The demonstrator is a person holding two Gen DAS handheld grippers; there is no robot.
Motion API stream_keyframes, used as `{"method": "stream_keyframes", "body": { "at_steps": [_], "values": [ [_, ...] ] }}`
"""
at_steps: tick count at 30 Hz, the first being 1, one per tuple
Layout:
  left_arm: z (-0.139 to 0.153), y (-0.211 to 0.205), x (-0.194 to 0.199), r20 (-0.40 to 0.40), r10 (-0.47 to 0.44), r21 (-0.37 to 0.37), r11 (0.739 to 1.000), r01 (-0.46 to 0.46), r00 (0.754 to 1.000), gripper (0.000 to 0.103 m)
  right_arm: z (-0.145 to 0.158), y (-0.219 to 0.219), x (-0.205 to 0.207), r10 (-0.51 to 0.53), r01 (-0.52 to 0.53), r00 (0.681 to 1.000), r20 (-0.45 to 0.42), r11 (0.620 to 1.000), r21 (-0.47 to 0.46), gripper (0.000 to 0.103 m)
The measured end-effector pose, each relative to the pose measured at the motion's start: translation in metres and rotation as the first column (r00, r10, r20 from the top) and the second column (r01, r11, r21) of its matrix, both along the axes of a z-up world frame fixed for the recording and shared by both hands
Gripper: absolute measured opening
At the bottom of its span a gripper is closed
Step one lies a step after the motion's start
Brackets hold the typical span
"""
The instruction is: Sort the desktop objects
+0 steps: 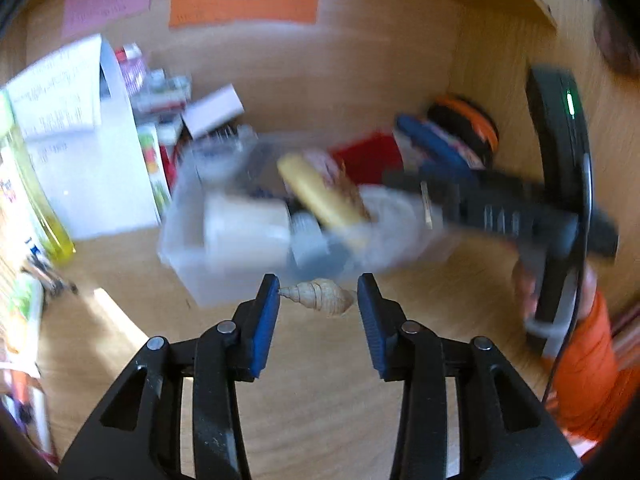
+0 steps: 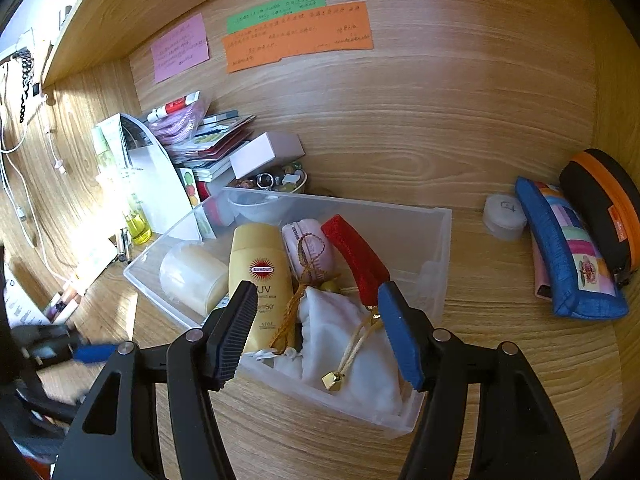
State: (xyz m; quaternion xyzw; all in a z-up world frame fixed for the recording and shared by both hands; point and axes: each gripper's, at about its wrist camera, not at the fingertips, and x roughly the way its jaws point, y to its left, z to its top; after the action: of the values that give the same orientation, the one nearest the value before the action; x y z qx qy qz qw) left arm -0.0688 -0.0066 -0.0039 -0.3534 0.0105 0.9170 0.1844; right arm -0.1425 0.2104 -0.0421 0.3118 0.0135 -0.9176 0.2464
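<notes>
A clear plastic bin [image 2: 436, 240] stands on the wooden desk and holds a yellow sunscreen bottle [image 2: 258, 276], a white jar [image 2: 192, 276], a pink pouch [image 2: 308, 252], a red charm with gold cords [image 2: 356, 260] and a white cloth bag [image 2: 352, 348]. My right gripper [image 2: 320, 328] is open and empty, just above the bin's near end. In the blurred left wrist view my left gripper [image 1: 318, 296] holds a beige spiral seashell [image 1: 320, 296] between its pads, a little in front of the bin [image 1: 188, 276]. The right gripper [image 1: 500, 208] shows there, over the bin.
A blue patchwork pouch [image 2: 568, 256], a black and orange case [image 2: 604, 208] and a small white tub [image 2: 504, 216] lie at the right. Books, a white box [image 2: 266, 152], a trinket bowl [image 2: 280, 180] and a yellow-green bottle [image 2: 136, 216] crowd the back left. Coloured notes hang on the back wall.
</notes>
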Motion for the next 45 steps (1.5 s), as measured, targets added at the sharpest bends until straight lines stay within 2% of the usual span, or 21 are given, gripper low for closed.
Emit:
{"method": "stream_keyframes", "body": {
  "at_steps": [5,10,13,20,23,25,27,31,35,38,45],
  "values": [
    [0.018,0.005,-0.034,-0.028,0.026,0.004,1.0,-0.026,0.999,0.04,0.0,0.0,0.0,0.002,-0.002,1.0,0.004,1.0,0.0,0.059],
    [0.006,0.01,-0.06,0.026,0.049,-0.005,0.999,-0.049,0.998,0.04,0.0,-0.001,0.001,0.007,-0.007,1.0,0.005,1.0,-0.004,0.059],
    [-0.003,0.01,-0.064,0.043,0.053,0.007,0.999,-0.053,0.998,0.04,0.0,-0.001,0.001,0.013,-0.013,1.0,0.004,1.0,-0.005,0.059],
    [-0.003,0.013,-0.064,0.016,0.068,-0.016,0.998,-0.067,0.998,0.043,0.0,-0.002,0.002,0.01,-0.01,1.0,0.003,1.0,0.004,0.063],
    [0.004,0.005,-0.054,-0.028,0.117,-0.01,0.993,-0.117,0.993,0.06,0.0,-0.002,0.001,-0.001,0.001,1.0,-0.001,1.0,0.011,0.063],
    [0.01,-0.004,-0.042,-0.099,0.204,-0.01,0.979,-0.206,0.974,0.081,0.0,-0.003,0.002,-0.004,0.004,1.0,-0.007,1.0,0.016,0.063],
    [0.014,-0.011,-0.033,-0.136,0.257,-0.01,0.965,-0.261,0.957,0.086,0.002,-0.005,0.005,0.004,-0.004,1.0,-0.021,1.0,0.022,0.063],
    [0.02,-0.027,-0.015,-0.154,0.316,0.002,0.948,-0.32,0.936,0.093,0.007,-0.014,0.016,0.027,-0.022,0.996,-0.083,0.998,0.058,0.063],
    [0.029,-0.036,0.006,-0.188,0.345,0.014,0.937,-0.348,0.92,0.099,0.017,-0.019,0.032,0.024,-0.016,0.993,-0.119,0.997,0.072,0.079],
    [0.034,-0.039,0.021,-0.191,0.345,0.037,0.938,-0.344,0.919,0.1,0.026,-0.019,0.048,0.025,-0.016,0.99,-0.142,0.998,0.064,0.081],
    [0.04,-0.033,0.05,-0.237,0.372,0.064,0.928,-0.368,0.897,0.102,0.041,-0.017,0.098,-0.068,0.086,0.974,-0.218,0.994,0.073,0.092]
  ]
}}
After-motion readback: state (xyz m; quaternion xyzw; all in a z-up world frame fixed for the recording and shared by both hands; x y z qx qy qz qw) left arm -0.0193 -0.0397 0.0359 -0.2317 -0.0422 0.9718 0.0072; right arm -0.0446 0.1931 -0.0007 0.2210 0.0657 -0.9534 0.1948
